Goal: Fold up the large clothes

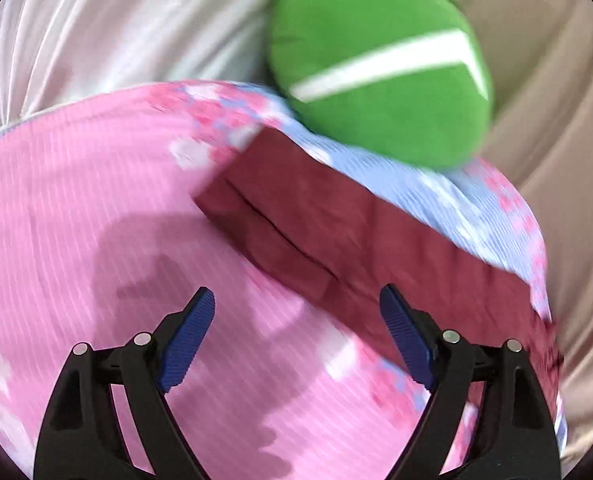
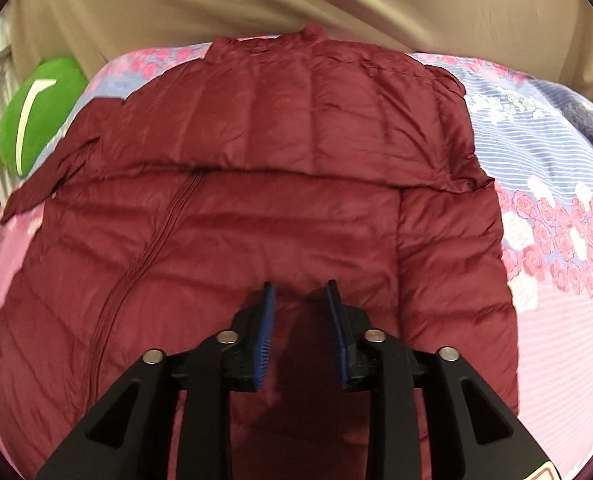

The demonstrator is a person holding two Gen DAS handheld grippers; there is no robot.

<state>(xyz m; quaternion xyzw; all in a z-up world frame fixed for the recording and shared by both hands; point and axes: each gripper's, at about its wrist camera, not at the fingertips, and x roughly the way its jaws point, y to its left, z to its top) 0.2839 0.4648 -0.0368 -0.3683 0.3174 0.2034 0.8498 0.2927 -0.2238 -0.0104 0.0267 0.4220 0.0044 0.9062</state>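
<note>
A dark red quilted down jacket (image 2: 256, 200) lies spread on a pink and blue floral bedsheet (image 2: 556, 320), collar at the far side, its lower part folded up over the body. My right gripper (image 2: 300, 290) hovers just above the jacket's near middle, jaws a narrow gap apart, nothing between them. In the left wrist view the jacket (image 1: 336, 232) lies at centre right. My left gripper (image 1: 296, 300) is wide open and empty over the pink sheet (image 1: 76, 220), its right finger near the jacket's edge.
A green round cushion with a white stripe (image 1: 380, 68) sits on the bed's far corner; it also shows in the right wrist view (image 2: 36, 116). Pale curtains (image 1: 116, 28) and beige fabric (image 2: 296, 0) hang behind the bed.
</note>
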